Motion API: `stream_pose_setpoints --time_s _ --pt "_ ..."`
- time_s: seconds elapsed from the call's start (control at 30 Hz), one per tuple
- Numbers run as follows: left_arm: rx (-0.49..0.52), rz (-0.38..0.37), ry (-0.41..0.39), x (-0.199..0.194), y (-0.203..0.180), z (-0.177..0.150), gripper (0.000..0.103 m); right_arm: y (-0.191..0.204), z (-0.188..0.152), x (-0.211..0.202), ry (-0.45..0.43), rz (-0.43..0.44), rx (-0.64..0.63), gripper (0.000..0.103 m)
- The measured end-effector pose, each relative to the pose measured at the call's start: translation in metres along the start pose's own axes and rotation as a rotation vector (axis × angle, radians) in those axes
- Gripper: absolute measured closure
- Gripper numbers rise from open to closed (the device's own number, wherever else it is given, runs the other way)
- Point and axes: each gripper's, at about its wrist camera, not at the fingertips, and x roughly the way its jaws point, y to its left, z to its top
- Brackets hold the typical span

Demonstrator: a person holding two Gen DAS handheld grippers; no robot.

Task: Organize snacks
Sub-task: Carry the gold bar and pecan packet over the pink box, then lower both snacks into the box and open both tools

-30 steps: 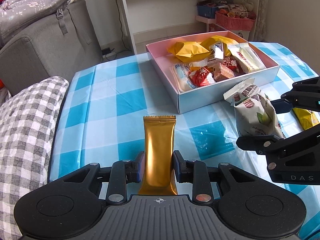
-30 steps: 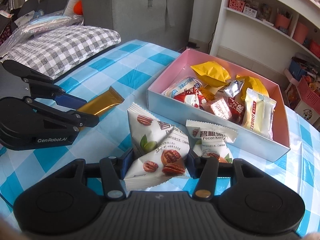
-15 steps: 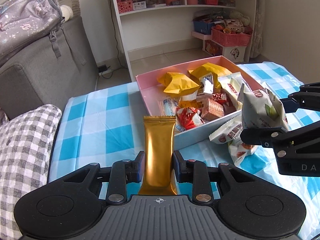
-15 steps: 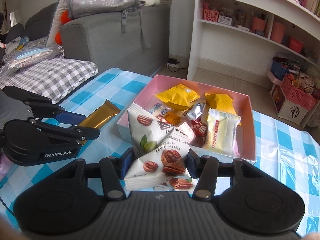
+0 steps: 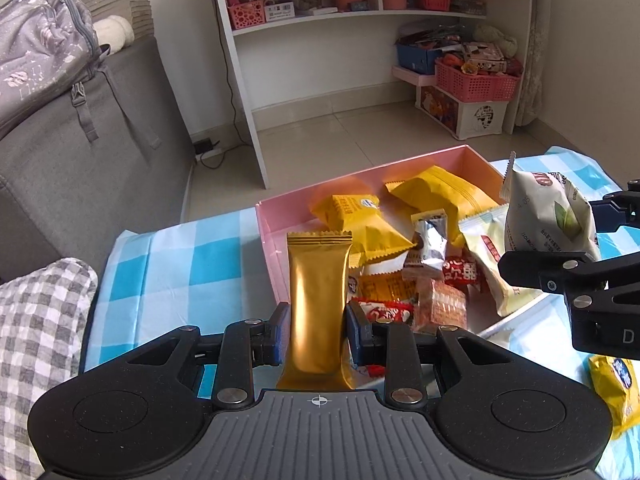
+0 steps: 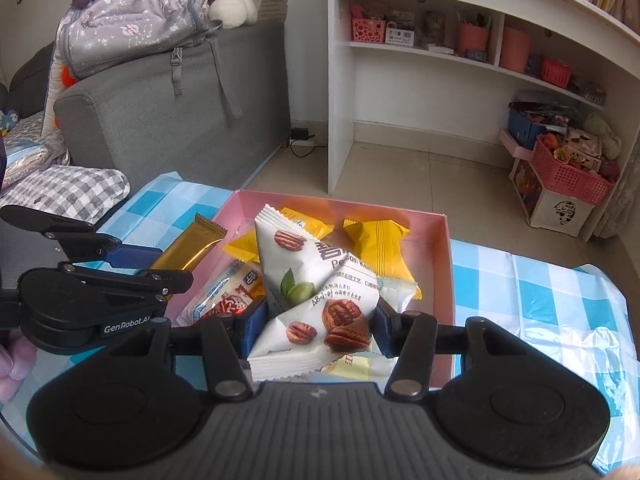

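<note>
Now both loads have come off the checked tablecloth (image 5: 168, 256) and sit over the pink box (image 6: 444, 280), centre frame. My left gripper (image 5: 316, 330) pinches the gold bar (image 5: 316, 300); right gripper (image 6: 316, 330) clamps the pecan bag (image 6: 316, 292). I drop next.

Both grippers' jaws clamped, tilted downward

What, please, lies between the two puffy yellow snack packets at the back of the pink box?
In the left wrist view, only bare pink box floor separates the smaller yellow packet from the larger yellow packet; nothing lies there.
</note>
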Motion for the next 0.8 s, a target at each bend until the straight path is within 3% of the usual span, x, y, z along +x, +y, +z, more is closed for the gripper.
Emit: stream_pose_setpoints --time_s 0.2,0.47,0.8 --pt "-0.064 0.017 0.043 0.028 0.005 0.015 0.076 -0.007 0.017 0.022 0.015 0.014 0.043 0.054" --pt "-0.070 0.032 0.056 0.045 0.004 0.023 0.075 -0.010 0.026 0.044 0.063 -0.030 0.026 0.053" --pt "-0.056 0.019 0.046 0.042 0.001 0.027 0.063 -0.007 0.030 0.035 0.045 -0.046 -0.017 0.042"
